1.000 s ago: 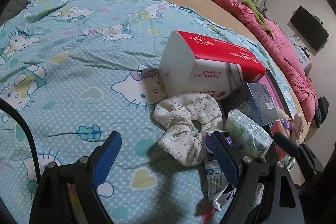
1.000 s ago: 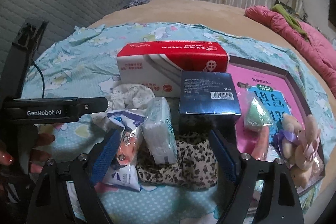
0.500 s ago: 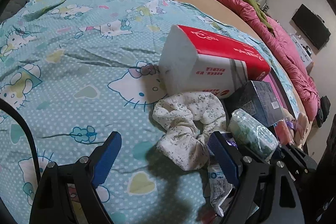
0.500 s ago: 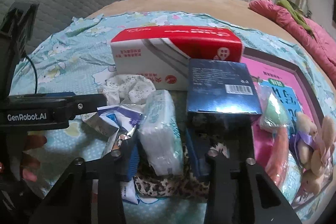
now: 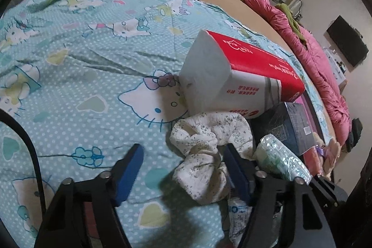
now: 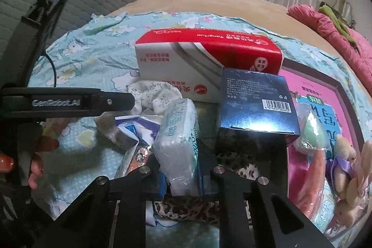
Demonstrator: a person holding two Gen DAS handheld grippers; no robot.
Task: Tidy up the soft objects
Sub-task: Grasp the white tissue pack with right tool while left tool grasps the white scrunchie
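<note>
A pale green tissue pack [image 6: 180, 138] lies among a pile on the blue cartoon bedsheet [image 5: 88, 76]. My right gripper [image 6: 180, 180] is shut on the pack's near end, its blue pads pressed against both sides. The pack also shows in the left wrist view [image 5: 282, 159]. A white floral scrunchie [image 5: 207, 150] lies in front of my left gripper [image 5: 183, 169], which is open and partly around its near loop. The left gripper's arm [image 6: 69, 100] shows in the right wrist view. A leopard-print cloth [image 6: 186, 208] lies under the right gripper.
A red and white tissue box [image 5: 237, 83] and a dark blue box [image 6: 253, 101] stand behind the pile. A pink tray [image 6: 330, 94] at right holds a plush bear [image 6: 348, 169] and a green wrapped item [image 6: 312, 131]. Crumpled packets [image 6: 132, 127] lie at left.
My right gripper has closed from wide open onto the green tissue pack. My left gripper has moved forward toward the scrunchie and narrowed slightly.
</note>
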